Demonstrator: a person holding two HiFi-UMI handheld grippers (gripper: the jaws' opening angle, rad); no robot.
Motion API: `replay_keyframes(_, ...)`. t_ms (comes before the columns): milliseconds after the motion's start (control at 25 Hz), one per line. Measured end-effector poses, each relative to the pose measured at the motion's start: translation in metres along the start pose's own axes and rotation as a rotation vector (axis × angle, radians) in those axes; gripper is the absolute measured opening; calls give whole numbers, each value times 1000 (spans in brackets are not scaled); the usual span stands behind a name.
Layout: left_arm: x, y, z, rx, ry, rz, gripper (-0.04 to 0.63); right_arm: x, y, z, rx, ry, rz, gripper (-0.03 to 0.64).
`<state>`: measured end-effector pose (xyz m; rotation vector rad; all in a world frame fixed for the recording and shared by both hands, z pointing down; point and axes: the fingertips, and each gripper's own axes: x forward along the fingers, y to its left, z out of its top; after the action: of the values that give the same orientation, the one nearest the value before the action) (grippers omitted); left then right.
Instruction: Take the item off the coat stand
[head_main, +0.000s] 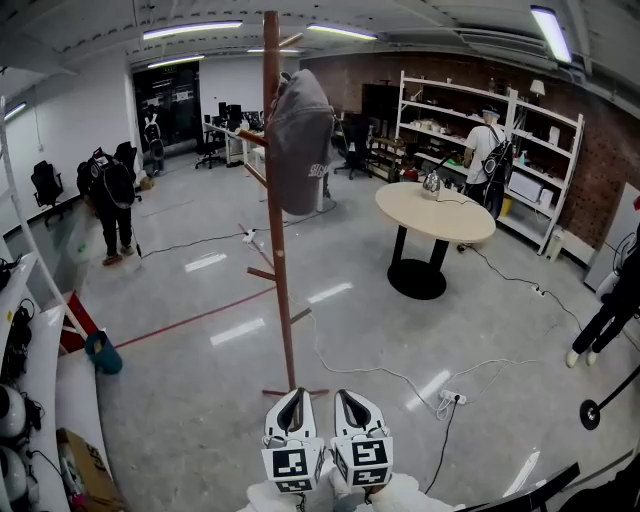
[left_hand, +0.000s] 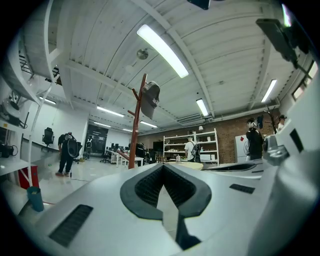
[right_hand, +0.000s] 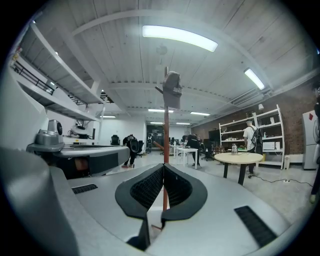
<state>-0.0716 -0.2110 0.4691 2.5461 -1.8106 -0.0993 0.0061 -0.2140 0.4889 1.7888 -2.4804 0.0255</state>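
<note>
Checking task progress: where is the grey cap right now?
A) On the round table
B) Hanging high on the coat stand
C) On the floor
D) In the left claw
B: the grey cap hangs from a peg near the top of the coat stand.

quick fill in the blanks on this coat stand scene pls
The grey garment hangs near the ___ of the coat stand.
The left hand-held gripper and the right hand-held gripper are both empty, each with its jaws ___.
In the head view the round table stands to the ___ of the coat stand.

Missing words: top; shut; right
</note>
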Motion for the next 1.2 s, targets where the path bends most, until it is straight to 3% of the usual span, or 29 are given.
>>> replay_keyframes(480,68,16,0,21,13,36,-2,71,-26,17,18,-37,57,9)
replay_keyframes(640,96,20,10,28,-20,55,-2,95,-41,27,8,-50,73,9)
replay_keyframes(1200,157,45,2,29,-11,152,-2,161,-72,30,-5,-59,149,9)
